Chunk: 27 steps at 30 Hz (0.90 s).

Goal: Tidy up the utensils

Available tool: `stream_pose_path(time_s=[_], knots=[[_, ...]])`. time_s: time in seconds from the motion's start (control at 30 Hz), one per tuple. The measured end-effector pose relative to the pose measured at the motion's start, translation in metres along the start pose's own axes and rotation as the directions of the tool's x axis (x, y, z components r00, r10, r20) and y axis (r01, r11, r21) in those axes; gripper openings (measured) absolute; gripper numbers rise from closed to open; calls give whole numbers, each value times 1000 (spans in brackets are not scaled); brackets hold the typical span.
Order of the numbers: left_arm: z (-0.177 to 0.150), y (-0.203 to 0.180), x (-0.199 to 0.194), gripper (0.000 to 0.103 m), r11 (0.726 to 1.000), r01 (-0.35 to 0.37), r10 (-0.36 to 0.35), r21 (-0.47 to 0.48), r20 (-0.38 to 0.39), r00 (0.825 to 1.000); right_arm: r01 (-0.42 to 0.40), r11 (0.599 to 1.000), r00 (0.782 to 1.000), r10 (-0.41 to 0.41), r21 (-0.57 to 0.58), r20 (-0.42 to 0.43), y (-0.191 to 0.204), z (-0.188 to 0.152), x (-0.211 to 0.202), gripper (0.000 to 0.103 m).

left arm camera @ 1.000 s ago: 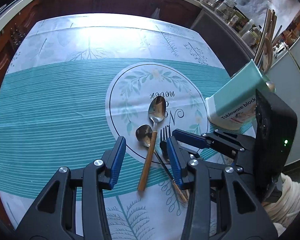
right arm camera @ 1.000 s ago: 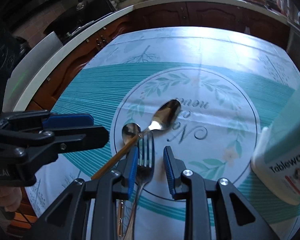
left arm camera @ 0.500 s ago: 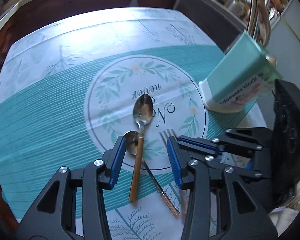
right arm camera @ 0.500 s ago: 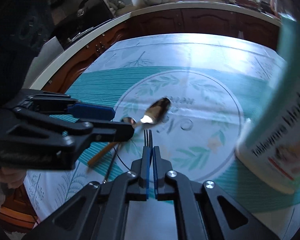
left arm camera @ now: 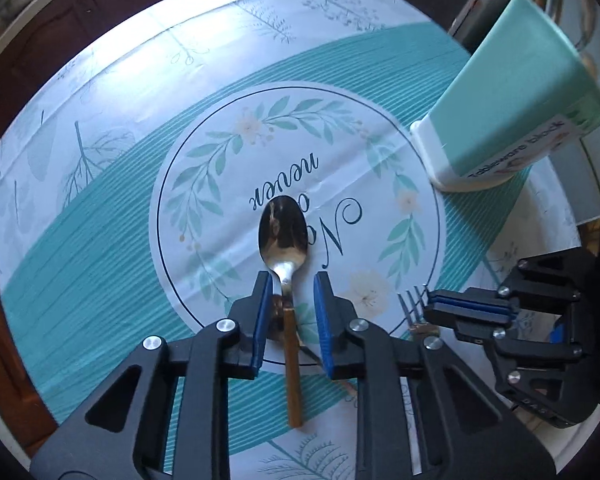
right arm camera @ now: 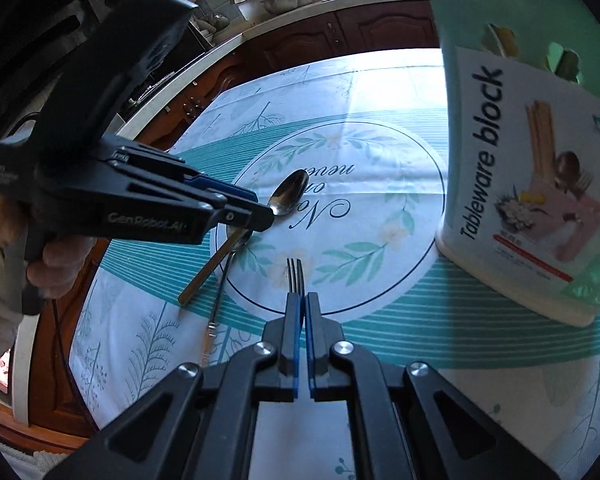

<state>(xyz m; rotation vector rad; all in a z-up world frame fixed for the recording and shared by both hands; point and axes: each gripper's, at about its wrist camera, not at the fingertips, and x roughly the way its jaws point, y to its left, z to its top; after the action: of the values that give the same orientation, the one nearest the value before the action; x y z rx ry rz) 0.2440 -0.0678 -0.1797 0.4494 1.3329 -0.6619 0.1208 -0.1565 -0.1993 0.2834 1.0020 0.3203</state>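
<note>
A large spoon [left arm camera: 283,232] with a gold handle lies on the round print of the tablecloth. My left gripper [left arm camera: 290,308] is open, its blue pads straddling the spoon's neck. A second, thinner spoon [right arm camera: 220,292] lies partly under the first. My right gripper [right arm camera: 303,300] is shut on a fork [right arm camera: 295,276], whose tines stick out ahead of the pads. In the left wrist view the right gripper [left arm camera: 430,310] and the fork [left arm camera: 412,300] are to the right of the spoons. The teal tableware holder [right arm camera: 520,160] stands close on the right.
A teal and white tablecloth [left arm camera: 100,240] covers the table. Dark wooden cabinets [right arm camera: 340,32] and a light counter edge run behind it. A hand and pale sleeve [right arm camera: 4,280] hold the left gripper at the table's left edge.
My right gripper closed on the fork and carried it right, away from the spoons and nearer the holder. My left gripper moved forward until its pads sit either side of the gold-handled spoon.
</note>
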Motion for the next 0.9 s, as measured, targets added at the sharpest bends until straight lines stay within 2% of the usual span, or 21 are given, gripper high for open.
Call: stream_pose_path(time_s=[0.13,0.2,0.27,0.3,0.33,0.47,0.63,0.9], knots=[[7,-7,16,18,999,-38,41,26,-107,993,-3,1000,1000,3,1,-7,-2,1,0,2],[13,-12,18,18,998,-51,56,42,-116,992,-10,1000,1000,10,4,-10,-3,1,-1,2],[20,-12,16,11,998,-54,57,22,-138,989,-18,1000,1000,18,13,-13,-6,0,-2,2],[21,-11,16,4,998,-60,61,14,-141,988,-24,1000,1000,25,18,-14,-7,0,-2,2],[28,-14,17,4,998,-57,57,5,-142,988,-30,999,999,31,23,-16,-8,0,-2,2],[24,-11,8,4,998,-47,42,-46,-102,994,-43,999,999,44,25,-22,-15,1,-4,2],[9,-9,-14,4,995,0,-2,-103,-22,1000,-59,998,997,60,22,-49,-15,3,-1,4],[-5,-9,-25,4,991,31,-31,-134,0,1000,-66,997,994,69,34,-87,-12,5,11,9]])
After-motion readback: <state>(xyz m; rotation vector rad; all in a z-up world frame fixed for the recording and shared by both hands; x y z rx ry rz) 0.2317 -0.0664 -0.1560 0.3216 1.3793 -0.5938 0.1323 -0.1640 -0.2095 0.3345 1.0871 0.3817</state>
